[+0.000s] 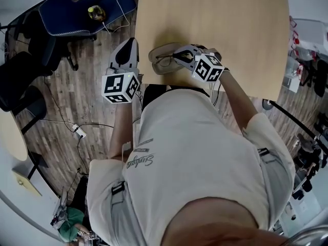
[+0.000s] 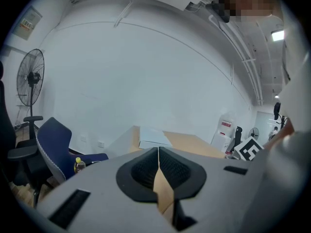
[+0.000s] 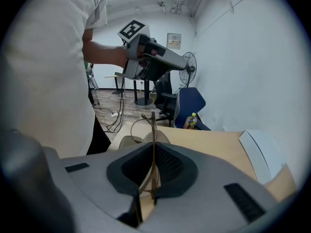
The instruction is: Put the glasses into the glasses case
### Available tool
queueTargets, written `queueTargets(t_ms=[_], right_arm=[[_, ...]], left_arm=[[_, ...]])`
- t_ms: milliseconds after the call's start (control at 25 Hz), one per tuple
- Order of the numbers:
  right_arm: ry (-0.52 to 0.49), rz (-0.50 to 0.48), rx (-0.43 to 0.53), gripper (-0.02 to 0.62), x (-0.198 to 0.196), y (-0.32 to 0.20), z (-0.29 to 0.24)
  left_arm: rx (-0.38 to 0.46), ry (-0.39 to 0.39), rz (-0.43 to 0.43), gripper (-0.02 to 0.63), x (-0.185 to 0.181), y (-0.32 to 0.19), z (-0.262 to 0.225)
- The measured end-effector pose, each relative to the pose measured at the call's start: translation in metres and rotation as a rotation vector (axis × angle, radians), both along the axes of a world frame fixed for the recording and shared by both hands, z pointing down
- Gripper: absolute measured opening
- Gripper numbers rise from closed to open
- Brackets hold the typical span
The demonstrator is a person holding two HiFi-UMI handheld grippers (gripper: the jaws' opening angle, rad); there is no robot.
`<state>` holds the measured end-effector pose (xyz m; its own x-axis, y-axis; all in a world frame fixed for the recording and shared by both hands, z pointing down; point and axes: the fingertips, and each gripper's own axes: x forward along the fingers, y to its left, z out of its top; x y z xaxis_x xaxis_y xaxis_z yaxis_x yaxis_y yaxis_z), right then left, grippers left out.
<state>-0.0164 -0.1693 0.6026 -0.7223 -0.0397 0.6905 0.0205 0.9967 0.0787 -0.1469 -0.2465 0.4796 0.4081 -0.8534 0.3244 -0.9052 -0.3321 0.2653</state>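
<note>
The open beige glasses case [image 1: 158, 50] lies near the front left corner of the wooden table [image 1: 230, 29]. Thin-framed glasses [image 1: 164, 61] hang just over the case, and my right gripper [image 1: 177, 56] is shut on them. In the right gripper view the jaws [image 3: 153, 152] pinch a thin temple arm, with the glasses' rim [image 3: 141, 124] sticking out ahead above the case [image 3: 125, 142]. My left gripper [image 1: 129, 42] is held in the air off the table's left edge, level with the case. Its jaws [image 2: 158, 152] are shut on nothing and point at a white wall.
A white flat box [image 3: 260, 154] lies at the table's far edge. On the floor to the left stand a blue chair [image 1: 77, 9] with a yellow bottle [image 1: 95, 12] on it, dark office chairs, cables and a standing fan [image 2: 30, 74].
</note>
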Motion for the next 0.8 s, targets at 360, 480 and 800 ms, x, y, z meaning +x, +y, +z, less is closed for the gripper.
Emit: queueTargets(t_ms=[360,480,800], right_arm=[[0.115,-0.07,-0.019,0.011,-0.009,0.009,0.035],[0.15,-0.106,-0.027,0.011,-0.011,0.014,0.046],[0.227,-0.184,-0.04,0.011,-0.018,0.021,0.065]], left_arm=[[-0.003,0.042,-0.003,0.017,-0.018,0.006,0.006],[-0.009,0.05,-0.008,0.017,-0.023,0.011,0.01],[-0.014,0.064,-0.012,0.017,-0.034,0.015,0.018]])
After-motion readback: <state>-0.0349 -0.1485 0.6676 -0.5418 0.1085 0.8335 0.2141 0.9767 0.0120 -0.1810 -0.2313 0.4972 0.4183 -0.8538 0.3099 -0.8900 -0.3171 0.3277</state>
